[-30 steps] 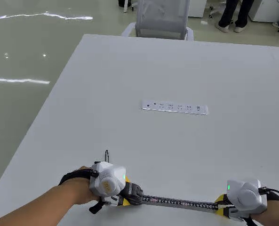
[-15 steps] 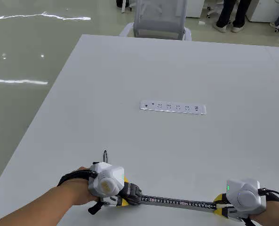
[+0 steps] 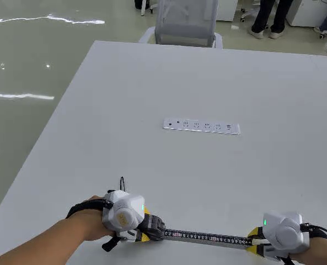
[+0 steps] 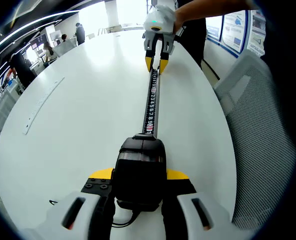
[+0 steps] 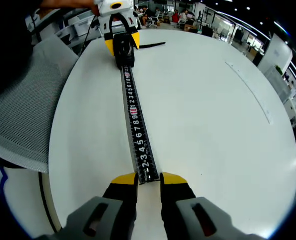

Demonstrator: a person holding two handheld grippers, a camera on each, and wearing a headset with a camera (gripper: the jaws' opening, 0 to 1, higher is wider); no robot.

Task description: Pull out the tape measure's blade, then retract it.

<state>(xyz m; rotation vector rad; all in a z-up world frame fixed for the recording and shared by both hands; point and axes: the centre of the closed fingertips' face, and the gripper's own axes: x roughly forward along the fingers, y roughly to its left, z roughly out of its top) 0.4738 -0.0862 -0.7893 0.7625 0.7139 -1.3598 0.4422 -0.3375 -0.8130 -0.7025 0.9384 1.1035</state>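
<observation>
Where the blade [image 3: 207, 238] meets the right gripper [image 5: 148, 178], its end hook is hard to make out between the narrow jaws pinching it. Low in the head view, the left gripper [image 3: 145, 227] clamps the black tape measure case [image 4: 140, 170], with the blade stretched along the white table [image 3: 180, 83]. A power strip [image 3: 201, 126] lies mid-frame; a chair [image 3: 186, 19] stands at top.

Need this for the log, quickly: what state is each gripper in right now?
Left gripper: shut on the tape measure case.
Right gripper: shut on the end of the pulled-out blade.
</observation>
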